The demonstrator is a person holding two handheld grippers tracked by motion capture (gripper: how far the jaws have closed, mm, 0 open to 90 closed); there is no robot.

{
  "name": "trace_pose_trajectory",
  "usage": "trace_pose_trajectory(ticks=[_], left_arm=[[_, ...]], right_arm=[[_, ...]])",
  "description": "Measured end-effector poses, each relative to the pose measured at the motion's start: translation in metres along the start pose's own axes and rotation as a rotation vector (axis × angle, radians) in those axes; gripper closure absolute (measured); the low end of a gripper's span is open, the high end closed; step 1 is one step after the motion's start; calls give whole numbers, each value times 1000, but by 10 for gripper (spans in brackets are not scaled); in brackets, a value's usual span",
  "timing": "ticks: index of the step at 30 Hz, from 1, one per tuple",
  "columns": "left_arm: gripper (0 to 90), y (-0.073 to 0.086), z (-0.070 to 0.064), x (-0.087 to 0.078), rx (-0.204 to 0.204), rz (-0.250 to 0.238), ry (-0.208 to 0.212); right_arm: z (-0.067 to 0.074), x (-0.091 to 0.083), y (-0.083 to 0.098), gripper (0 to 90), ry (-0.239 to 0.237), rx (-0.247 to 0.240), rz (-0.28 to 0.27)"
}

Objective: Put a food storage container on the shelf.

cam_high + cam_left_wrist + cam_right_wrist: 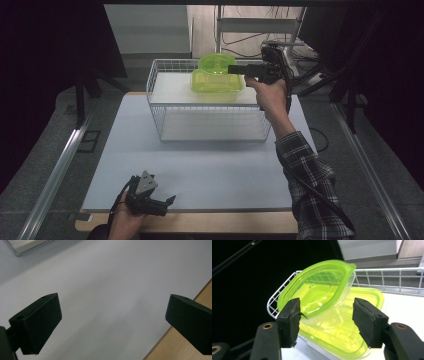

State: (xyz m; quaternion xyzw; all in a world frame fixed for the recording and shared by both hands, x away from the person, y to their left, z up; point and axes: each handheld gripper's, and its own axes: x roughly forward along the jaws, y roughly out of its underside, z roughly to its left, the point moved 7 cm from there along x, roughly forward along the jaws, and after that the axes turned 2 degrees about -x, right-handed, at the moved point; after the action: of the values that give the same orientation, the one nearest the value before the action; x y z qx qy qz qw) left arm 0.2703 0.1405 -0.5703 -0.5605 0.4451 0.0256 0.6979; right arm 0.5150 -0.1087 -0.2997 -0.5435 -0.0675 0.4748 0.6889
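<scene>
White-topped counter (200, 170) carries a white wire basket (165, 107) at its far side. Inside, on the basket's raised white shelf, a translucent lime-green plastic rectangular container (216, 84) sits flat; a second translucent lime-green plastic round bowl (319, 288) is tipped on top of it, probably just set down for stacking. Right tongs (325, 320) reach level over the basket rim, arm outstretched, jaws part-open, pads off the bowl. Left tongs (110, 322) rest wide and empty at the counter's near edge, parked out of the way.

Dim room, grey floor (60, 165)
</scene>
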Motion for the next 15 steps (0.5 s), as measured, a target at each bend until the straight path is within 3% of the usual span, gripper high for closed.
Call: trace_pose_trajectory(ticks=[15], left_arm=[[5, -1, -1, 0, 5, -6, 3]], right_arm=[[9, -11, 26, 212, -74, -90, 13]])
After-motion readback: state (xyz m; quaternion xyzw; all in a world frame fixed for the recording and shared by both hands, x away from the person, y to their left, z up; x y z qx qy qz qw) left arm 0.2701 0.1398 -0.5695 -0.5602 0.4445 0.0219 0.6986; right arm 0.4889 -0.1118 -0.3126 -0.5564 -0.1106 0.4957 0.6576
